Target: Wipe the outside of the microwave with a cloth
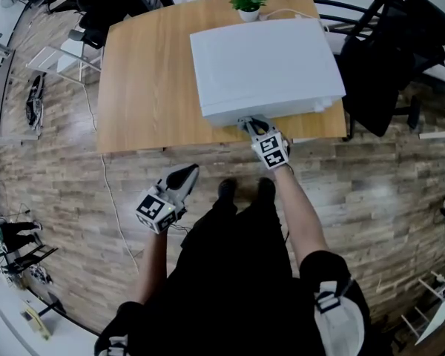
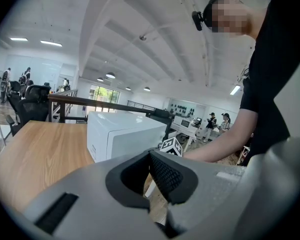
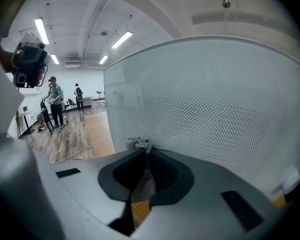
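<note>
Closest to the person, the left gripper [image 1: 187, 173] hangs low beside the leg, over the floor and short of the table [image 1: 144, 87]. Its own view shows the jaws together with nothing between them.

A little further out, the right gripper [image 1: 251, 124] reaches to the front of the microwave [image 1: 263, 61]. Its jaws are pinched on a small grey cloth [image 3: 138, 144], and only a crumpled tuft pokes past the tips. That tuft sits right at the dotted door panel; I can't tell whether it is touching or just shy of it.

The microwave stands on the table with its door facing the person and its long side running left to right across them. The cloth meets the door towards the left of the front, so most of that face lies to the right of the claw. I'd guess a sideways sweep to the right is what the job needs. The right gripper is plainly the nearer one; the left is well apart.

Beyond the microwave, at the table's far edge, stands a small potted plant [image 1: 248, 3].
</note>
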Tool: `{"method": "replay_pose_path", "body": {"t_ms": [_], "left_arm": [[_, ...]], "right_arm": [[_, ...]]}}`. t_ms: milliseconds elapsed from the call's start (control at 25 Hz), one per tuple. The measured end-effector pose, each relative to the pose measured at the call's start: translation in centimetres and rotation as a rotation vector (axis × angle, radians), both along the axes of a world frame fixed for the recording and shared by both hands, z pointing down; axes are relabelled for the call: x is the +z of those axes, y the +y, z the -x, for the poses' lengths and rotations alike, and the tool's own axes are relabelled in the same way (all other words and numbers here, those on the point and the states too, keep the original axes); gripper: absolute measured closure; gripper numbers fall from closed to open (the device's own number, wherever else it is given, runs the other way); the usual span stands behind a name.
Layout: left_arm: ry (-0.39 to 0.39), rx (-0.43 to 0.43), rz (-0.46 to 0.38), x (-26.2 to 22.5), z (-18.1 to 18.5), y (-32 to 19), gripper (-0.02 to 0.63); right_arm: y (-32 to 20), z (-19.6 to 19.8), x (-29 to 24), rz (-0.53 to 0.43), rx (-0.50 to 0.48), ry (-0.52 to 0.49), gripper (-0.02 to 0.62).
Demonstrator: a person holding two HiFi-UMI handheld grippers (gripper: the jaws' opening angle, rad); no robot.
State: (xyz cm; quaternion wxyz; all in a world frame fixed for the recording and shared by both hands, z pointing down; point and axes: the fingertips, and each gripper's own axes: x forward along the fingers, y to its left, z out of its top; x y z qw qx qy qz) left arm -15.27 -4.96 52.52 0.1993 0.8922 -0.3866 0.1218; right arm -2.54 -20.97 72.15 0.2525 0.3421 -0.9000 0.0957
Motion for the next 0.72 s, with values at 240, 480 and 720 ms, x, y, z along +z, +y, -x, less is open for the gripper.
{"method": "replay_pose_path", "body": {"t_ms": [240,480,720], "left_arm": [[-0.004,-0.031,0.02,0.1,-0.3,1.0,0.603],[-0.008,-0.046,0.033,0.3,-1.6,1.4,0.603],[0.003,-0.034,0.038,0.7,-3.9,1.4,0.603]], "right_arm": [[-0.2,-0.9,0.7,0.009,-0.014,0.009,0.568],[-0.7,-3.4,1.2,0.024,0.016,0.015,0.568],[-1.7,-7.0,1.6,0.024,0.053,0.042,0.568]]}}
